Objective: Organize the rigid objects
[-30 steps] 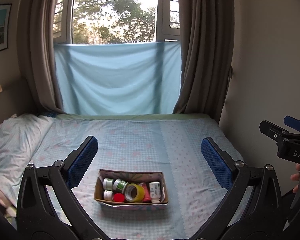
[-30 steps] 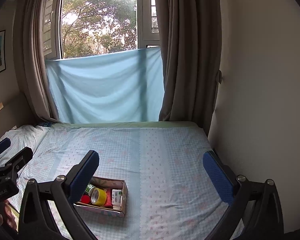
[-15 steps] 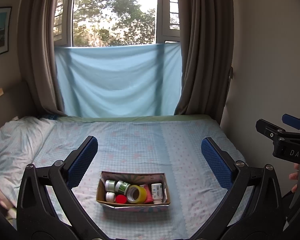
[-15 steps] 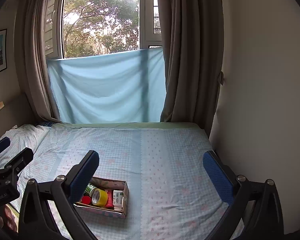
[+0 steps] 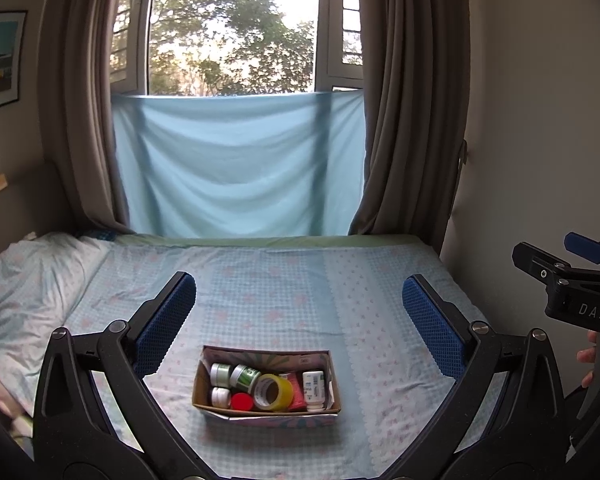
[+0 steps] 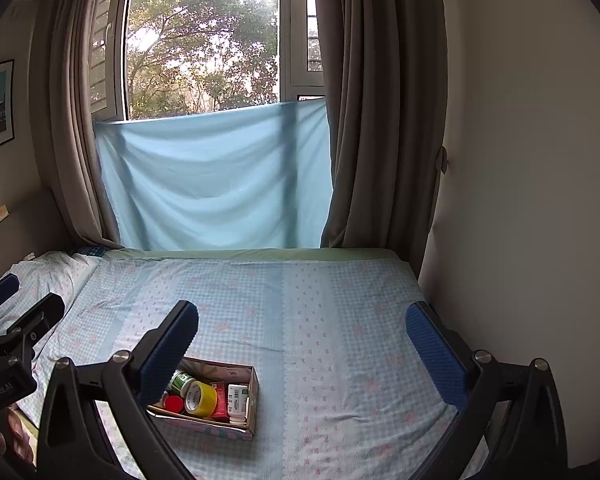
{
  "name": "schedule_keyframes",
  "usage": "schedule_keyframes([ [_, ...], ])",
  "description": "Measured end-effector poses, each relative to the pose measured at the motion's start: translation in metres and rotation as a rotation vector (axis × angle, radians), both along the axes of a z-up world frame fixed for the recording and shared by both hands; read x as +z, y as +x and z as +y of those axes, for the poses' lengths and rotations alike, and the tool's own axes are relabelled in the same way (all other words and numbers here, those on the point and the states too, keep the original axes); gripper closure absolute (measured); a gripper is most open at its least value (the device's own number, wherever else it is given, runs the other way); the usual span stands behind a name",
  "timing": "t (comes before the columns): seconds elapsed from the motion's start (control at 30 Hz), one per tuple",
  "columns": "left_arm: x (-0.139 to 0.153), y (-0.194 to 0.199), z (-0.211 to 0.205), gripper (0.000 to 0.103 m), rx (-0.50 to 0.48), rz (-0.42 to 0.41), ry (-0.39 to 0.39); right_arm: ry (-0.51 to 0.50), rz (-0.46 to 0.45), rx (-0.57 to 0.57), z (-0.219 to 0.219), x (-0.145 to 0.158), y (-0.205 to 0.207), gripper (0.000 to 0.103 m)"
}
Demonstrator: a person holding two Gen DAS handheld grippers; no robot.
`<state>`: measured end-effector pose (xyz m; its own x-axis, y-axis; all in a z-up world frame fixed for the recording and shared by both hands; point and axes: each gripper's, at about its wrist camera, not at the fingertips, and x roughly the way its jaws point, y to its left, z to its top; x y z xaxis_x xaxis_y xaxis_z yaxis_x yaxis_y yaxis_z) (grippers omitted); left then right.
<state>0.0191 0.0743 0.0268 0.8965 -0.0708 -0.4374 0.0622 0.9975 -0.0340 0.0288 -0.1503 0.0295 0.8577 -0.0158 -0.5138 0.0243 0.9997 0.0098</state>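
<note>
Left wrist view: the left claw (image 5: 300, 312) gapes wide above a cardboard box (image 5: 266, 381) on the bed (image 5: 260, 280). Inside the box lie a yellow tape roll (image 5: 273, 392), small jars (image 5: 232, 374) and a white bottle (image 5: 314, 389). The right claw (image 6: 302, 342), also wide, hangs empty just right of the box.

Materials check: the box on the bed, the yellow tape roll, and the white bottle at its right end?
Box: looks like cardboard, matte brown outside, printed pattern on the inner walls, folded edges showing. Tape roll: glossy yellowish film, probably plastic packing tape, wound on a brownish core that looks like cardboard. White bottle: smooth, opaque, likely plastic, with a printed label; too small to be sure.
</note>
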Motion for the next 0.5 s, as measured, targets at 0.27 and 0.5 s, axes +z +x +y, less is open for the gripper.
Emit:
schedule_keyframes([
  [0.27, 0.0012, -0.0010, 0.0025, 0.000, 0.002, -0.023, -0.008, 0.000, -0.003, 0.001, 0.0015, 0.0010, 0.0035, 0.000],
  [0.5, -0.0012, -0.0019, 0.0039, 0.000, 0.043, -0.045, 0.011, -0.007, -0.006, 0.001, 0.0044, 0.0017, 0.0047, 0.000],
])
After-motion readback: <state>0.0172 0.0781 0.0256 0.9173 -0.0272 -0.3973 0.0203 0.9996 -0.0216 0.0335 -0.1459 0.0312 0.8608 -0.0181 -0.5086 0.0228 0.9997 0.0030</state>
